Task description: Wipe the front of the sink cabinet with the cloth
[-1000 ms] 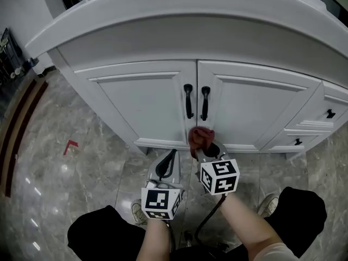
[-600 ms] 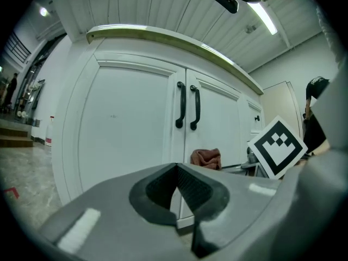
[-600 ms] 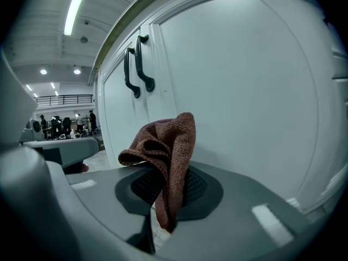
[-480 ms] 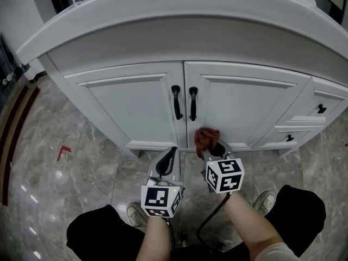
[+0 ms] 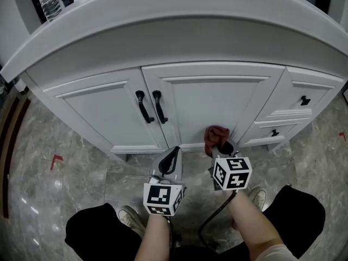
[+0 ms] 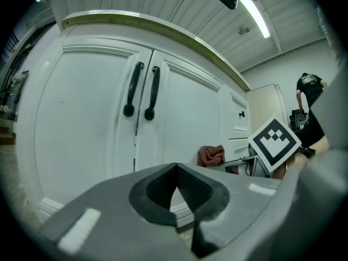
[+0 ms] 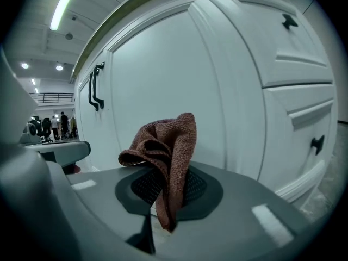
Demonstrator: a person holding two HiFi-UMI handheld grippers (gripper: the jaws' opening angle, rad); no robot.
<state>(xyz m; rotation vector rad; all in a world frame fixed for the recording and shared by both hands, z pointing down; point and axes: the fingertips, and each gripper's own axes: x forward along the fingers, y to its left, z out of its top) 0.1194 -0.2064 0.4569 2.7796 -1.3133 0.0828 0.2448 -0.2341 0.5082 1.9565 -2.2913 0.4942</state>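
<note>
Right gripper (image 5: 222,145) is down low at the foot of the white panelled sink cabinet (image 5: 212,99), jaws clamped tight on a rust-brown knitted cloth (image 7: 166,145). The cloth bunches up above the pads with a tail hanging down between them. That bunch faces the right-hand door of the pair, near its bottom rail and just left of the small drawers (image 5: 304,99). My read: it is held this way so a soft wad, not the hard jaws, meets the paint.

Left gripper (image 6: 176,170) sits beside it, a little further from the cabinet, jaws shut on nothing. It looks parked clear of the wiping lane, aimed roughly at the two black curved door handles (image 5: 149,106).

Now the doubtful parts. Whether the cloth actually presses the door or sits just off it, neither view settles; the right gripper view shows it upright before the panel, and the contact point is behind the folds. The curved white countertop (image 5: 163,20) overhangs and hides the sink entirely. A clear plastic bottle (image 5: 48,1) up there is cut off by the frame edge. The cabinet's far right end runs out of frame, and the person's knees cover the grey marbled floor (image 5: 81,162) below.
</note>
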